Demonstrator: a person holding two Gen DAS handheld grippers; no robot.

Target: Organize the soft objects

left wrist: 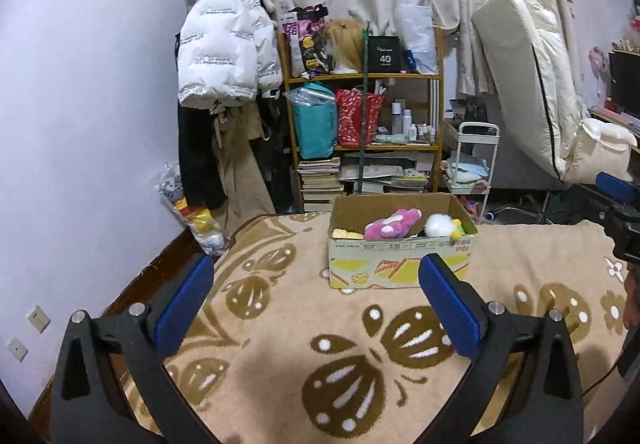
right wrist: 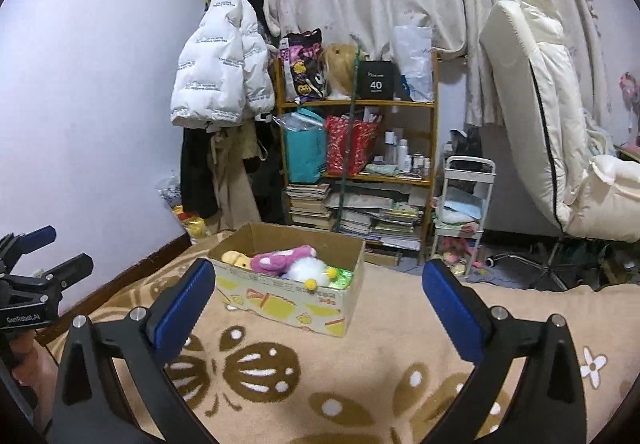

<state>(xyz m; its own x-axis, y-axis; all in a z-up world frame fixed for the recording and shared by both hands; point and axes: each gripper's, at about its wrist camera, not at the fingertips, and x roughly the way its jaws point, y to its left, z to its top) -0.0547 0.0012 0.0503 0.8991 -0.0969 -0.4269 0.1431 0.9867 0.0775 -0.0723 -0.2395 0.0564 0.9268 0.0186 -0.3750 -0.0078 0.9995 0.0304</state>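
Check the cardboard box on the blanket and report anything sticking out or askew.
Nearly tidy: the plush toys lie inside the cardboard box, but a small yellow pompom hangs over its front rim, beside the white fluffy toy.

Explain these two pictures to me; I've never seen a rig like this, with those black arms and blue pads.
There is no robot. A person holds a two-finger clamp in each hand, each with a fisheye camera looking along its fingers. One picture comes from the left gripper, the other from the right gripper; each also glimpses the other at its edge. Both stand open and hold nothing. Below is a beige blanket with brown butterfly patterns. On it sits an open cardboard box holding a pink spotted plush, a fluffy white plush and a yellow plush. Behind stands a cluttered wooden shelf.
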